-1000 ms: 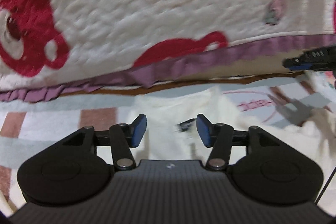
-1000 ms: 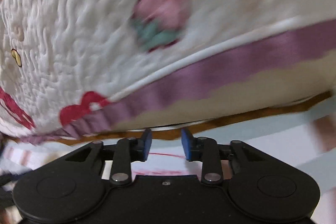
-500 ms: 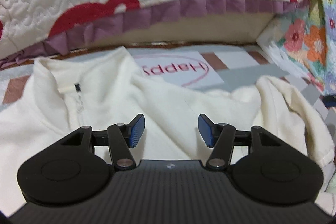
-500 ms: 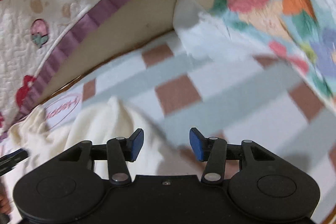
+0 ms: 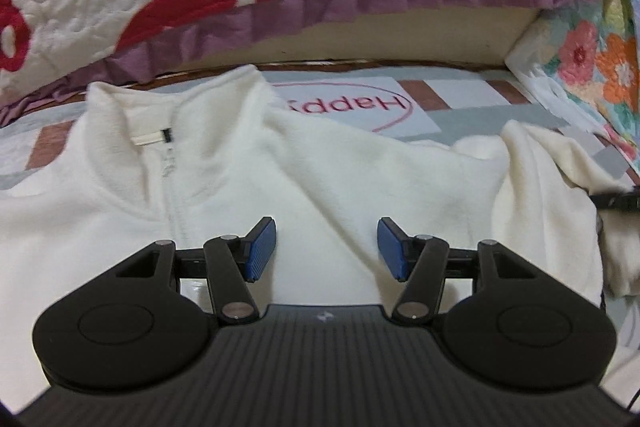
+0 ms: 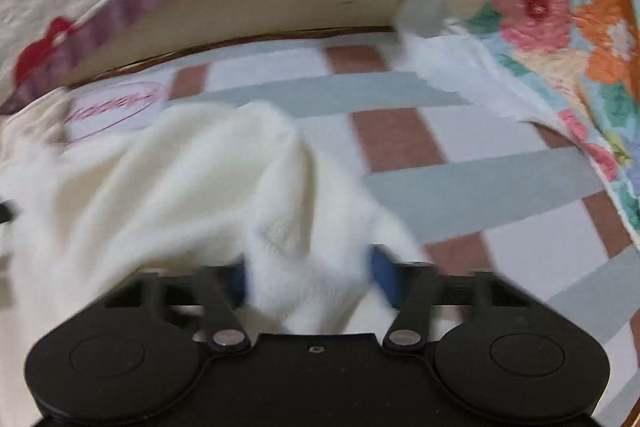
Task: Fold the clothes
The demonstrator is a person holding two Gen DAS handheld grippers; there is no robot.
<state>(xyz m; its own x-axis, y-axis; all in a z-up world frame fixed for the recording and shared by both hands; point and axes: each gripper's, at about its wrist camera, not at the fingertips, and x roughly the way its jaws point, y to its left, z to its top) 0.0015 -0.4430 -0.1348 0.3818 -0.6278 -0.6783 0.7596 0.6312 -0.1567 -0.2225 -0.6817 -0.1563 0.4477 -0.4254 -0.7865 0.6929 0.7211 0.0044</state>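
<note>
Your cream fleece pullover lies front-up on the checked sheet, its stand-up collar in the upper left of the left wrist view, toward the quilted bed edge. The zip runs from the collar down toward the bottom of the frame, so the body's long axis points roughly from the bed edge back toward you.

Your left gripper hangs over the chest, a little to the right of the zip, with its blue pads spread wide and nothing between them.

Your right gripper is the one nearer the loose part. A bunched fold of the sleeve rises in the middle of the right wrist view and drops down between the pads. The pads stand well apart on either side of the cloth; the frame is blurred, so I'd say they have not closed on it, but I cannot be sure they aren't pressing it.

In the left wrist view that same sleeve is heaped at the right edge, crumpled and off to the side of the body. From the fingers, the sleeve's length runs up and to the left, back to the shoulder. If you grip it, close low on the fold and carry it across that line, toward the zip.
</note>
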